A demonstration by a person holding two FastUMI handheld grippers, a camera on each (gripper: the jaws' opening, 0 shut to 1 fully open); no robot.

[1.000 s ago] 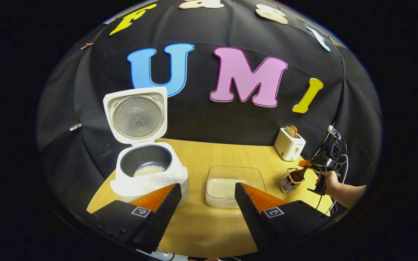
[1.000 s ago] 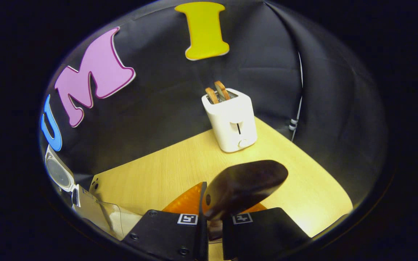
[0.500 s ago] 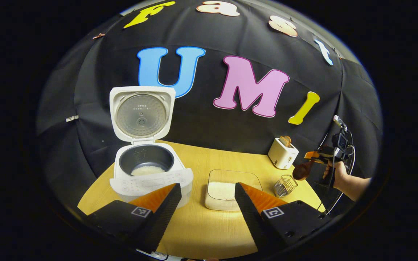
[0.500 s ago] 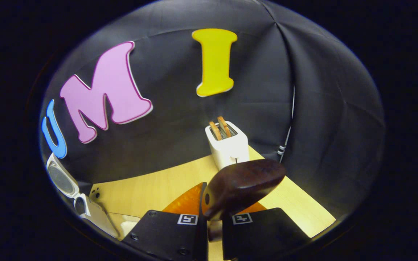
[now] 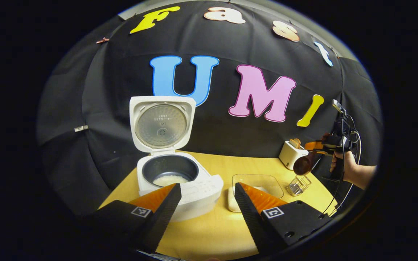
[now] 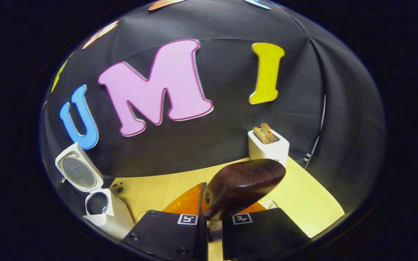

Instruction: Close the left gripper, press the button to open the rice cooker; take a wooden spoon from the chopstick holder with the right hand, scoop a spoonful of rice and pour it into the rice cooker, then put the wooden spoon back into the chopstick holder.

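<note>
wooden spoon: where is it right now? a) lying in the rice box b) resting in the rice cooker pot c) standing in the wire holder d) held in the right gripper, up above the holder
d: the right gripper is shut on the wooden spoon, whose bowl hangs in the air above the wire holder, clear of the rice box and the open rice cooker.

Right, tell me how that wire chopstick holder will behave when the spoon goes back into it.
The chopstick holder is open wire and looks empty, so it is probably light and may slide or tip if nudged. The wooden spoon in the right claw looks stiff with a broad bowl, which could catch on the rim.
</note>
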